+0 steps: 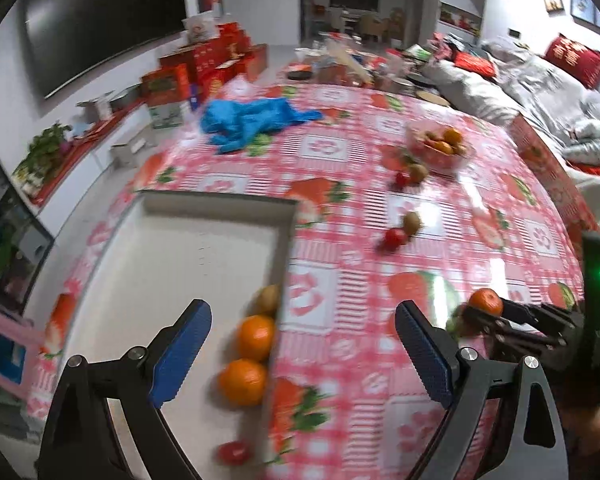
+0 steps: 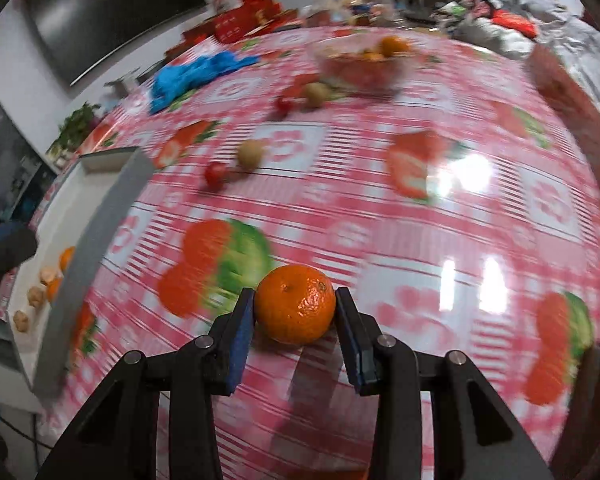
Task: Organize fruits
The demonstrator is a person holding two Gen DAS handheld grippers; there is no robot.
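Black hand-held gripper (image 2: pixel 295 330) frames, 2 fingers each, blue textured pads (image 1: pixel 426 350), silver screws

Landmark: tray (image 1: pixel 172 248), on the table (image 1: pixel 380 280), left part.
- In tray, along its right wall: kiwi (image 1: pixel 269 299), two mandarins (image 1: pixel 256 337), tomato (image 1: pixel 233 453), in a row.
- Right of tray, on table: kiwi-and-tomato pair (image 1: pixel 404 229).
- Farther right, behind: second pair, beside fruit bowl (image 1: pixel 440 146).
- Behind tray: crumpled cloth (image 1: pixel 252 120).
- Right, near side: mandarin (image 2: pixel 295 304) between the right gripper (image 2: pixel 295 320) fingers.

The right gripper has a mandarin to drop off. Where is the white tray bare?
The white tray is bare across its middle and far end. Its crowded part is the near right wall, where two mandarins, a kiwi and a tomato line up.
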